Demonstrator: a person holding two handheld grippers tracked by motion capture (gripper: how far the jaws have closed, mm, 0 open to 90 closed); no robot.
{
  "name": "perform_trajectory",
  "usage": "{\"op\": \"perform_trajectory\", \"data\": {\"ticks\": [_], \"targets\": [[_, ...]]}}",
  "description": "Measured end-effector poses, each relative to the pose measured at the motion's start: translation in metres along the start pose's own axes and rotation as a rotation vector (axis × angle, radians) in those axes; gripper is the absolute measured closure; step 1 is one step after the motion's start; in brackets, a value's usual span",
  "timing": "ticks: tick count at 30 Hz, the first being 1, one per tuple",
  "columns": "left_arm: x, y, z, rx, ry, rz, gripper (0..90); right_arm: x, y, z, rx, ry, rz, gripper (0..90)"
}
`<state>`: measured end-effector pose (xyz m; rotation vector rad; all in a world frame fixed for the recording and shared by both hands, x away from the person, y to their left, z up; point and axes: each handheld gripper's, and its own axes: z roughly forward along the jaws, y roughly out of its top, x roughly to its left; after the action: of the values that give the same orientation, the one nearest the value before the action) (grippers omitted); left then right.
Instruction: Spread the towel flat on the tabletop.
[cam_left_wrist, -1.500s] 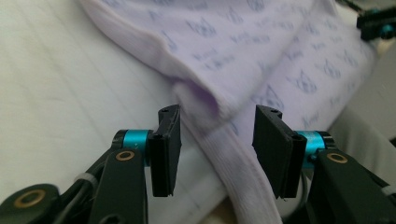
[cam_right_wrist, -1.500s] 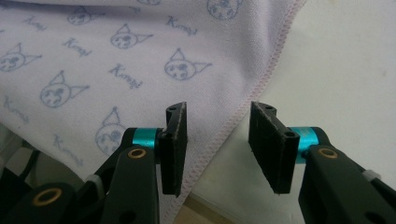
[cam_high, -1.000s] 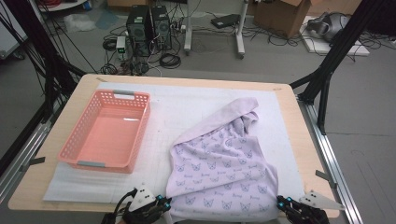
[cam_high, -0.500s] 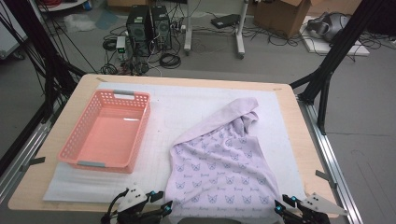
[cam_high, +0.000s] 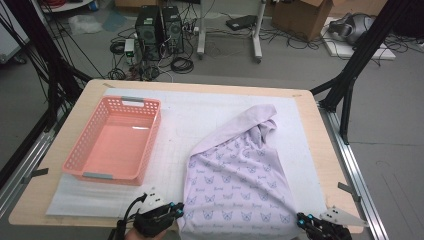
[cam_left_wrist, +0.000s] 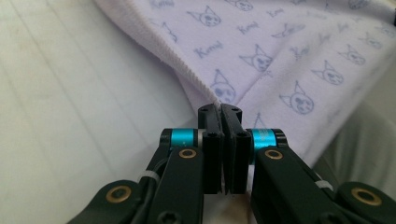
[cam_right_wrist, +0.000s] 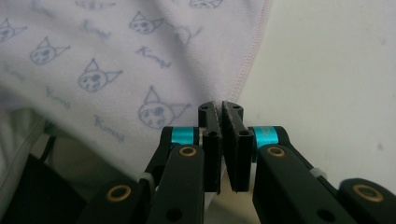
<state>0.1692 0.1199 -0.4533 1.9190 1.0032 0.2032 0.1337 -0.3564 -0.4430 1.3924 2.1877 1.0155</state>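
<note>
Lay soft, light and limp: pale lilac cat-print cotton garment (cam_high: 237, 187), right of centre on worktop (cam_high: 320, 150). Near hem corners pinched in closed left gripper (cam_left_wrist: 220, 108) and right gripper (cam_right_wrist: 220, 106); best held there.

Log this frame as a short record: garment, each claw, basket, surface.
garment: lilac printed cloth, spread flat on the mat, far end bunched toward the back right
left claw: jaws shut, just closed on the cloth's near left hem
right claw: jaws shut, just closed at the cloth's near right edge
basket: pink basket, empty, left of the cloth, apart from it
surface: white mat on wooden table
</note>
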Motion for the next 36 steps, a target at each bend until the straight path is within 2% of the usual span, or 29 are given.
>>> {"op": "perform_trajectory", "data": {"ticks": [3, 4, 5, 7, 8, 9, 12, 15, 20, 22, 28, 31, 36], "targets": [[-0.004, -0.011, -0.012, -0.006, -0.034, -0.020, 86.6, 0.003, -0.006, -0.013, 0.020, 0.034, 0.002, 86.1], [-0.006, -0.013, -0.013, -0.008, -0.033, -0.013, 86.0, 0.004, -0.006, -0.016, 0.026, 0.039, 0.007, 84.5], [-0.007, -0.013, -0.014, -0.015, -0.034, -0.007, 82.8, 0.006, -0.005, -0.018, 0.022, 0.036, 0.009, 81.4], [-0.006, -0.011, -0.013, -0.047, -0.024, -0.001, 66.5, 0.006, -0.001, -0.020, -0.012, 0.013, 0.023, 70.6], [-0.005, -0.009, -0.012, -0.080, -0.024, -0.008, 63.0, 0.005, 0.000, -0.020, -0.031, 0.016, 0.031, 69.3], [-0.004, -0.007, -0.011, -0.089, -0.025, -0.013, 58.5, 0.003, 0.000, -0.019, -0.054, 0.011, 0.038, 67.7], [-0.002, -0.004, -0.006, -0.095, -0.021, -0.005, 53.8, 0.001, 0.000, -0.014, -0.061, -0.004, 0.029, 66.6], [0.001, 0.001, 0.001, -0.097, -0.016, -0.003, 53.2, -0.001, 0.000, -0.009, -0.058, -0.018, 0.016, 65.3], [0.006, 0.011, 0.006, -0.132, -0.004, 0.006, 49.0, -0.008, 0.009, -0.005, -0.101, -0.031, 0.025, 62.0], [0.010, 0.016, 0.010, -0.139, 0.001, 0.003, 48.3, -0.011, 0.013, -0.001, -0.101, -0.031, 0.026, 60.8], [0.023, 0.032, 0.024, -0.139, 0.021, -0.005, 47.1, -0.026, 0.029, 0.019, -0.094, -0.014, 0.017, 59.4], [0.029, 0.039, 0.033, -0.127, 0.021, -0.008, 47.5, -0.033, 0.040, 0.031, -0.090, 0.004, -0.012, 57.5], [0.037, 0.053, 0.049, -0.110, 0.001, -0.005, 49.7, -0.045, 0.059, 0.052, -0.092, 0.022, -0.038, 55.7]]}}
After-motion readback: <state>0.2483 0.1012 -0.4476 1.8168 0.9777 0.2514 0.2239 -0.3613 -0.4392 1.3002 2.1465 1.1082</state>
